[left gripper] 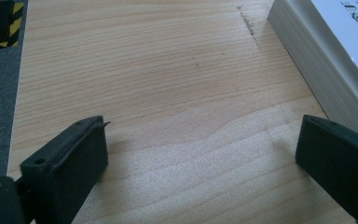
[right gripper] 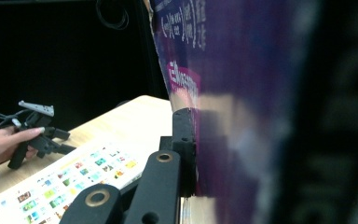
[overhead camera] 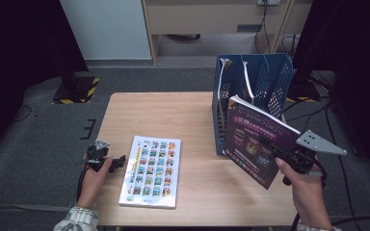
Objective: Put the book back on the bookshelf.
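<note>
A purple book (overhead camera: 250, 144) is lifted off the table, tilted, just in front of the blue file holder (overhead camera: 253, 86). My right gripper (overhead camera: 269, 144) is shut on its lower right part; in the right gripper view the purple cover (right gripper: 242, 84) sits between the jaws, close to the lens. A white book (overhead camera: 150, 171) with a grid of small pictures lies flat on the wooden table (overhead camera: 173, 115). My left gripper (overhead camera: 119, 161) rests at that book's left edge, open, with only bare wood between its jaws (left gripper: 200, 140). The white book's page edge (left gripper: 317, 70) lies just beyond the right jaw.
The file holder has several slots, and papers or books stand in them. Past the table edges is grey carpet. A black and yellow striped base (overhead camera: 79, 89) stands on the floor at the far left. In the right gripper view, the left gripper (right gripper: 58, 140) and white book (right gripper: 70, 186) show.
</note>
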`<state>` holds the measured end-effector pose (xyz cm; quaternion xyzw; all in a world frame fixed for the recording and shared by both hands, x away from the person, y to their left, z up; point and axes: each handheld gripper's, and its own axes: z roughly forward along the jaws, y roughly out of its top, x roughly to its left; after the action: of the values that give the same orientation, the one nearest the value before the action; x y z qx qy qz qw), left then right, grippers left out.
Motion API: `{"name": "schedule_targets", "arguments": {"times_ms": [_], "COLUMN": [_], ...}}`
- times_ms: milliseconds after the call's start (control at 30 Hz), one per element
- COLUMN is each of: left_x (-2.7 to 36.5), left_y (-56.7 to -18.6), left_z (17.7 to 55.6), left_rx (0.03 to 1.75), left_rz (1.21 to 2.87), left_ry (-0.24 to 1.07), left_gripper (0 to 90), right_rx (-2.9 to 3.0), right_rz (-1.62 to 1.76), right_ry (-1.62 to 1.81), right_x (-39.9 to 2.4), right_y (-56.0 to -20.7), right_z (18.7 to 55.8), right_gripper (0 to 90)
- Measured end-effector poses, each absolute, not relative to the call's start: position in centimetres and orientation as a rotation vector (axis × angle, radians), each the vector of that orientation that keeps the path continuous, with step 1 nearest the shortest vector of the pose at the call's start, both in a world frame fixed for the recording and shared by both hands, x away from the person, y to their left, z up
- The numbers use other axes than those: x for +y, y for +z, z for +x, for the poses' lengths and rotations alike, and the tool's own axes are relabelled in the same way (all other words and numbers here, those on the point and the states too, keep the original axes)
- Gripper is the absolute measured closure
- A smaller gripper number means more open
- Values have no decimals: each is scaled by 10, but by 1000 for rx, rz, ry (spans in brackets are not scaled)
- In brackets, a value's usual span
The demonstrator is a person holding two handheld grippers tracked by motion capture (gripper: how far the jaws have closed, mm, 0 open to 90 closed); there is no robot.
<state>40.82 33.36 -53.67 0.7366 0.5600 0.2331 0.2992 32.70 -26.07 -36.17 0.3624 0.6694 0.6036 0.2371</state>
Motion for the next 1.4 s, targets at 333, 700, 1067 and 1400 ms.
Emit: {"name": "schedule_targets", "arguments": {"times_ms": [333,700,1067,1400], "left_x": [333,333,333,332], "left_y": [-537,-537,-537,-537], "left_z": [409,409,409,409], "left_rx": [1489,1490,1491,1490], "left_rz": [1957,1956,1956,1956], "left_ry": [618,618,619,618], "left_gripper": [9,9,9,7], "right_rx": [1782,1770,1761,1729], "right_rz": [995,1008,1034,1060], "right_ry": [1679,1665,1626,1619], "right_x": [-267,-273,-278,-292], "right_y": [-343,-328,-326,-328], "right_z": [327,340,351,345], "right_gripper": [841,841,841,841]}}
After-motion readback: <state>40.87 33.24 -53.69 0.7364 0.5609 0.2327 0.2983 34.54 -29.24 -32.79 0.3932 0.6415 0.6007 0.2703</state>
